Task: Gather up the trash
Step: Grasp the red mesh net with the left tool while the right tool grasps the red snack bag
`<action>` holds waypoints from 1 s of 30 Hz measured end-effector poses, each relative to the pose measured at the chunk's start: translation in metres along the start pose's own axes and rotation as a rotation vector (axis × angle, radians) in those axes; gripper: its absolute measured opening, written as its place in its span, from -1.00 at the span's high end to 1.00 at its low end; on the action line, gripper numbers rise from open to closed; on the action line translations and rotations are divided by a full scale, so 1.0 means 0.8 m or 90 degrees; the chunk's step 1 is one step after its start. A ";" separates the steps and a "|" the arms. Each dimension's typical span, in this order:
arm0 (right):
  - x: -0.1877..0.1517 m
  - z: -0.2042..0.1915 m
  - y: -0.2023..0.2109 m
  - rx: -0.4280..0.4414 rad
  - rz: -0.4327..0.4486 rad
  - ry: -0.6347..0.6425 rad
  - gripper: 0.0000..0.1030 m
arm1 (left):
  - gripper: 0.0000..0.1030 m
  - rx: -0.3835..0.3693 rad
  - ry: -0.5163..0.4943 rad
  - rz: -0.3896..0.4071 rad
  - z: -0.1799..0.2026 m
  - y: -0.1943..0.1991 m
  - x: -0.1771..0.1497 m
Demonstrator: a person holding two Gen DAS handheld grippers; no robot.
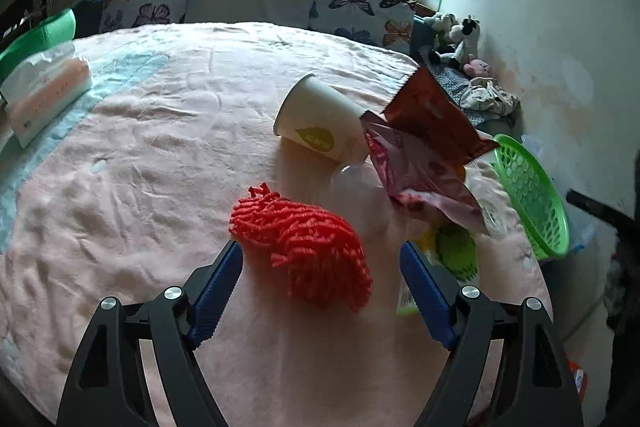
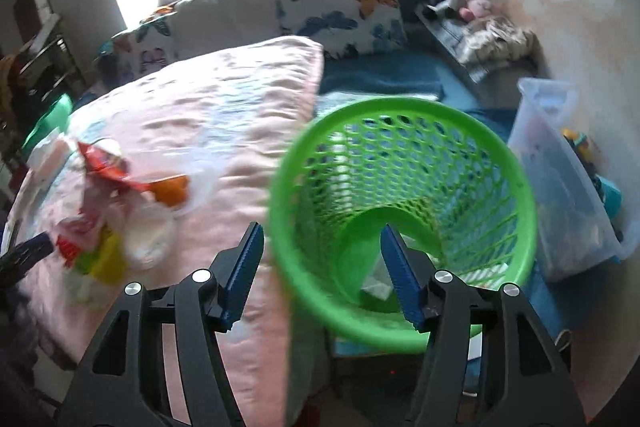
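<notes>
A red fuzzy clump (image 1: 308, 243) lies on the pink blanket (image 1: 160, 167) between the fingers of my left gripper (image 1: 320, 251), which is open; the right pad stands clear of it. Beyond it sit a tipped white paper cup (image 1: 320, 123), a brown snack wrapper (image 1: 432, 115), a pink wrapper (image 1: 416, 179), a clear plastic cup (image 1: 360, 195) and a yellow-green packet (image 1: 456, 247). The green mesh basket (image 1: 532, 195) stands off the bed's right edge. My right gripper (image 2: 320, 229) hangs open and empty over the basket (image 2: 400, 187); pale paper (image 2: 376, 283) lies at its bottom. The trash pile (image 2: 112, 211) appears blurred at left.
A tissue pack (image 1: 44, 91) lies at the bed's far left beside a green object (image 1: 44, 35). Butterfly pillows (image 1: 360, 7) line the headboard, with stuffed toys (image 1: 456, 35) in the corner. A clear plastic bin (image 2: 560, 179) stands right of the basket, against the wall.
</notes>
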State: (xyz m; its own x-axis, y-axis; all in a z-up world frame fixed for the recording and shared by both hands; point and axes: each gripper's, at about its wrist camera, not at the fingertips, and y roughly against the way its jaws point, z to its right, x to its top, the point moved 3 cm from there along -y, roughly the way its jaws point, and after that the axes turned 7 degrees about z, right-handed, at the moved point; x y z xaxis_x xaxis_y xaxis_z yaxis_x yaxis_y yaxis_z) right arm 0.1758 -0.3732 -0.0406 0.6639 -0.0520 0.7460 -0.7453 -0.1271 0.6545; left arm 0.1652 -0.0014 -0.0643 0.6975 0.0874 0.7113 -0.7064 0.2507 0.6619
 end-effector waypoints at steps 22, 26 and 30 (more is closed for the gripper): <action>0.034 -0.189 -0.036 0.161 0.023 0.154 -0.36 | 0.41 -0.052 0.014 0.004 -0.012 -0.010 0.002; 0.045 -0.215 -0.054 0.180 0.021 0.193 -0.26 | 0.41 -0.058 0.019 0.022 -0.018 0.004 0.009; 0.047 -0.238 -0.074 0.191 0.011 0.230 -0.21 | 0.41 -0.063 0.028 0.031 -0.024 0.014 0.015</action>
State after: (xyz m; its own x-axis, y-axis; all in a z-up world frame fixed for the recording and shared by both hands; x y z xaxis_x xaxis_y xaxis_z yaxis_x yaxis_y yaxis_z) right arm 0.2336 -0.1788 -0.0276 0.5479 0.2855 0.7863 -0.6702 -0.4128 0.6168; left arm 0.1679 0.0211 -0.0527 0.6683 0.1443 0.7298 -0.7262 0.3390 0.5980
